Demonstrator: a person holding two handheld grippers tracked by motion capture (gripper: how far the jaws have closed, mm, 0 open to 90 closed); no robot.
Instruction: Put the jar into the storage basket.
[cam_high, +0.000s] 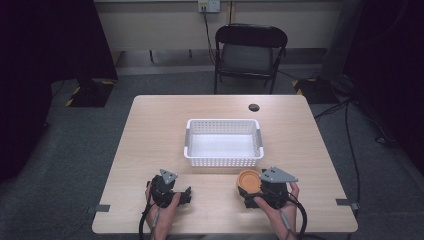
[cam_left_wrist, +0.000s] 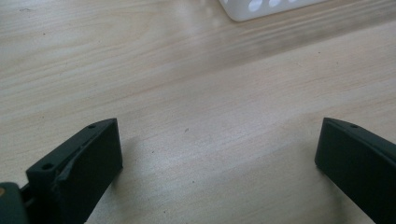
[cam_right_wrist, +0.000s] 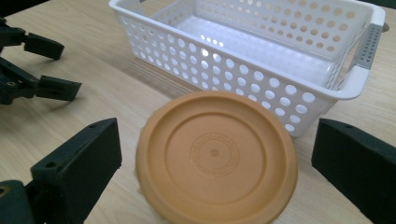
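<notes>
Right gripper (cam_right_wrist: 215, 163) low over the table (cam_high: 150, 145), jaws spread wide, an orange lid (cam_right_wrist: 215, 164) lying flat between them, underside rings up. Neither jaw touches it; there is a gap on both sides, so I have hold of nothing yet. I read this as lining up for a pinch across the lid's width, which is why the jaws straddle it rather than come from above. The lid sits just in front of the near wall of the white basket (cam_right_wrist: 261, 88), close but, as far as I can tell, not touching; the basket looks like the place it is meant to go, and it is empty inside. In the high view the lid (cam_high: 248, 179) sits at the near right of the table, partly covered by my right gripper (cam_high: 260, 189). Left gripper (cam_left_wrist: 219, 154) rests well apart to the left, jaws wide open over bare wood, holding nothing, kept clear of the work, I judge. Hard to make out: the lid's near edge is cut off at the bottom of the right gripper view, its rim depth is unclear, and the embossed ring text is unreadable. A small dark disc (cam_high: 254, 107) beyond the basket, nature unknown.
</notes>
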